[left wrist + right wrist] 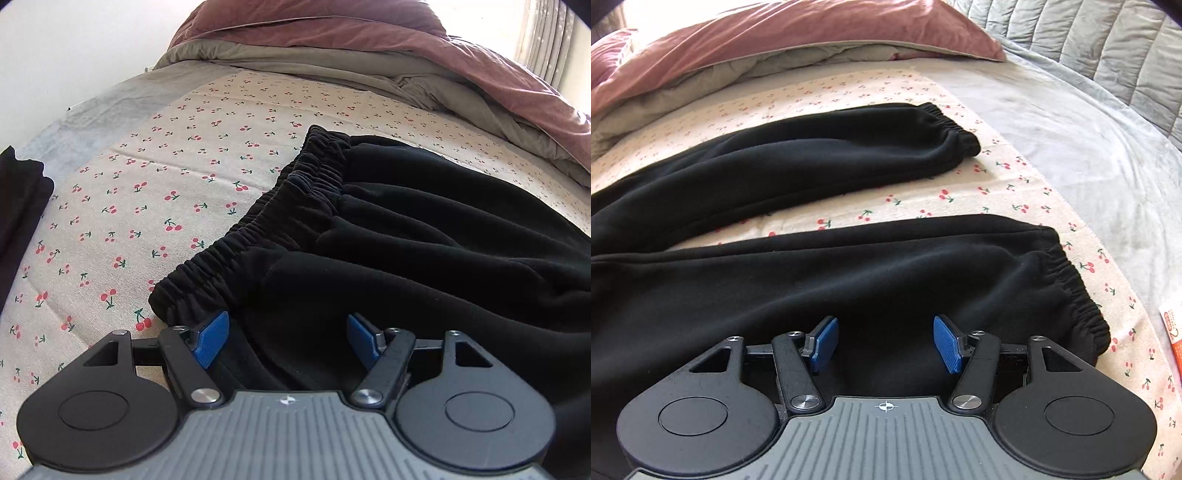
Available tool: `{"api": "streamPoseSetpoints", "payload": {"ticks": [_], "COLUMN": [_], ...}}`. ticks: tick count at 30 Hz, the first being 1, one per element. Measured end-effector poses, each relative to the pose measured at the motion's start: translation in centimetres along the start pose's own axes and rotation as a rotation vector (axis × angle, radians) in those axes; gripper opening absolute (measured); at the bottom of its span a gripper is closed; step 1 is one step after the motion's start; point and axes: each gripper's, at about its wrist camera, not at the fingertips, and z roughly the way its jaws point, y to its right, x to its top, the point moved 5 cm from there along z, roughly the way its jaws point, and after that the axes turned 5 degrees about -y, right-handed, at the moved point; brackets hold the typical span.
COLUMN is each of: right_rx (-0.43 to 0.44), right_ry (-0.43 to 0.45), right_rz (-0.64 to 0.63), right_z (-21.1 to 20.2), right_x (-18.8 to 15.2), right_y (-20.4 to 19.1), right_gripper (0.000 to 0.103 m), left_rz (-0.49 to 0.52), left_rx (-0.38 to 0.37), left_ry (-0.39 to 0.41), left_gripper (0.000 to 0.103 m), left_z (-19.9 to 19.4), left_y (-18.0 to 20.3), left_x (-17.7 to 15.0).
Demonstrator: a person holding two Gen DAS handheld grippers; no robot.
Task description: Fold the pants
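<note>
Both tongs (288,341) (884,343) agape over unlabelled black pants (812,280).

A bed fills both views, spread with a cream cotton sheet printed with small red cherries (177,192), lying ahead of the tongs and to their left. Beyond it, at the far edge, a dusty-pink duvet with a grey-green underside (424,48) lies bunched. A plain white wall (74,48) rises at far left; strong daylight glares through a pale pleated curtain (546,37) at far right. In the right wrist view, a light grey quilted cover (1089,40) lies to the far right.
</note>
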Motion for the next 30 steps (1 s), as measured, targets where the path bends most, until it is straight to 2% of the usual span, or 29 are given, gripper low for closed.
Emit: {"api": "streamPoseSetpoints", "payload": {"ticks": [2,7,10,11,16,20,24,26,28,30], "right_rx": [0.011,0.076,0.099,0.111,0.166,0.193,0.233,0.215,0.184,0.189], "right_ry": [0.046,0.089,0.102,0.104,0.102,0.093,0.002,-0.033,0.004,0.013], "right_rz": [-0.011,-0.075,-0.111,-0.117,-0.157,-0.245,-0.334,-0.386,-0.434,-0.434], "right_z": [-0.8,-2.3,-2.9,-3.0,-3.1,-2.5,-0.6,0.6,0.9,1.0], "right_x": [0.2,0.5,1.0,1.2,1.6,1.5,0.6,0.0,0.0,0.3], "right_y": [0.0,-2.3,-4.3,-4.9,-8.4,-12.2,-16.0,-17.7,-18.8,-19.2], "right_gripper": [0.057,0.057,0.057,0.058,0.058,0.058,0.058,0.058,0.059,0.057], "left_rz": [-0.008,-0.014,-0.038,-0.039,-0.058,-0.078,-0.055,-0.040,-0.029,-0.027], "left_rx": [-0.021,-0.034,-0.048,-0.050,0.003,0.047,0.089,0.094,0.097,0.098], "left_ry": [0.022,0.078,0.078,0.069,0.009,-0.044,-0.048,-0.041,-0.042,-0.047], "left_gripper": [0.065,0.068,0.089,0.091,0.091,0.091,0.091,0.091,0.092,0.092], "left_z": [-0.6,-1.5,-0.6,0.0,3.1,5.1,5.9,5.8,6.1,6.5], "left_y": [0.0,0.3,0.2,0.2,0.7,1.1,1.6,1.7,1.7,1.7], "left_x": [0.5,2.8,4.8,5.3,6.6,7.1,7.2,7.4,7.7,7.8]}}
